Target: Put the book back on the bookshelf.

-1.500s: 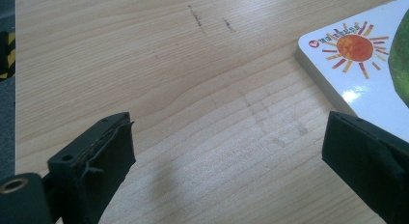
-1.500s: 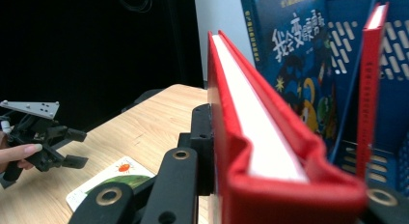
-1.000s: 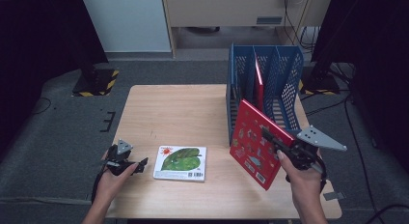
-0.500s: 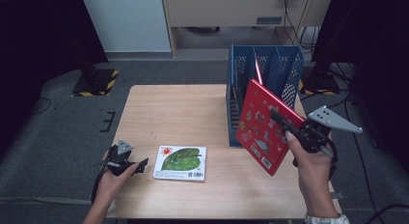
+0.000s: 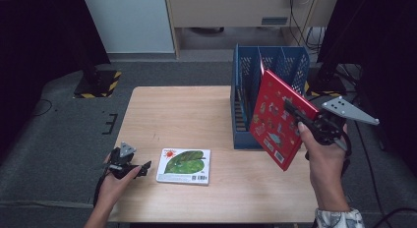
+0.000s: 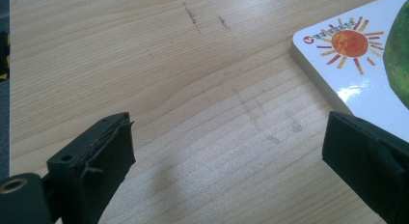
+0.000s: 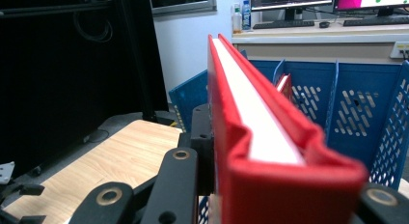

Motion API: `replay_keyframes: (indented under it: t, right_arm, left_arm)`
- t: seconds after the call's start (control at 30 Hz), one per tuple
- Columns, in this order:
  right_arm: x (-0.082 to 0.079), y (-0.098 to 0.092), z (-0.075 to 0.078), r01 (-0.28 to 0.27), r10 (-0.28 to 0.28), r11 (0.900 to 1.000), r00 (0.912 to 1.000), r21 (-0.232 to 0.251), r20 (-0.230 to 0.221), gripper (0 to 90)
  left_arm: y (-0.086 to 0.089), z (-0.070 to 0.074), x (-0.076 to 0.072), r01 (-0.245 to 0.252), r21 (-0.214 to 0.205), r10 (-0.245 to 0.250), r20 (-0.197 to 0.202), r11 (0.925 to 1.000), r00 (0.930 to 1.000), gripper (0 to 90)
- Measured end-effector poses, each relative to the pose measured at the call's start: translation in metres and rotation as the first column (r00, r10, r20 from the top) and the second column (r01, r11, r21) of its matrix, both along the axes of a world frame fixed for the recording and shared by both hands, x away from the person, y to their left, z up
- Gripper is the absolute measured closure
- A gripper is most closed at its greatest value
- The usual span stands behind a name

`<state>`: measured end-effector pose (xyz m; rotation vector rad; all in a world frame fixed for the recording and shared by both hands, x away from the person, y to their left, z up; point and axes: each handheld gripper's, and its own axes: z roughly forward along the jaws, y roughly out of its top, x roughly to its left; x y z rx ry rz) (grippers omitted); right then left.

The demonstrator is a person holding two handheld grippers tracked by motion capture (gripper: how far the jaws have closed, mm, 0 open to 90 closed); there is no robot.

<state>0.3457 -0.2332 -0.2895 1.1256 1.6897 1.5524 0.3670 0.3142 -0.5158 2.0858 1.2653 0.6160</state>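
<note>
We'd lifted the red book [image 5: 278, 117] higher toward the blue rack [image 5: 269, 71], right gripper [image 5: 301, 119] clamped on it; left gripper [image 5: 129, 165] sat open, empty, near-left; slotting looked next.

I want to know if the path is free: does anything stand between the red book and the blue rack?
Nothing visible does. The red book, clamped in the right hand-held gripper, hangs tilted just in front of the blue rack. Another red book already stands in one compartment.
</note>
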Motion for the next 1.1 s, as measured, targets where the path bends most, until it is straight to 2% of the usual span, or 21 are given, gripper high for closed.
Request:
replay_keyframes:
  t: [0.23,0.5,0.93,1.1]
  right_arm:
    - [0.009,-0.003,0.003,0.023,-0.023,0.9997,0.9997,0.007,-0.006,79.6]
    - [0.016,-0.009,0.001,0.057,-0.057,0.9983,0.9983,-0.013,-0.01,79.6]
    - [0.026,-0.019,0.006,0.113,-0.113,0.9928,0.9936,-0.04,-0.004,79.7]
    - [0.032,-0.018,0.009,0.143,-0.143,0.9865,0.9897,-0.08,0.005,79.6]
  left_arm:
    - [0.001,0.001,0.001,-0.005,-0.003,0.005,0.002,1.0,1.0,3.3]
    - [0.001,0.001,0.0,-0.001,-0.001,0.001,0.003,1.0,1.0,3.3]
    - [0.001,0.001,0.0,-0.003,-0.006,0.003,0.006,1.0,1.0,3.3]
    - [0.0,0.001,0.0,0.0,-0.005,0.0,0.007,1.0,1.0,3.3]
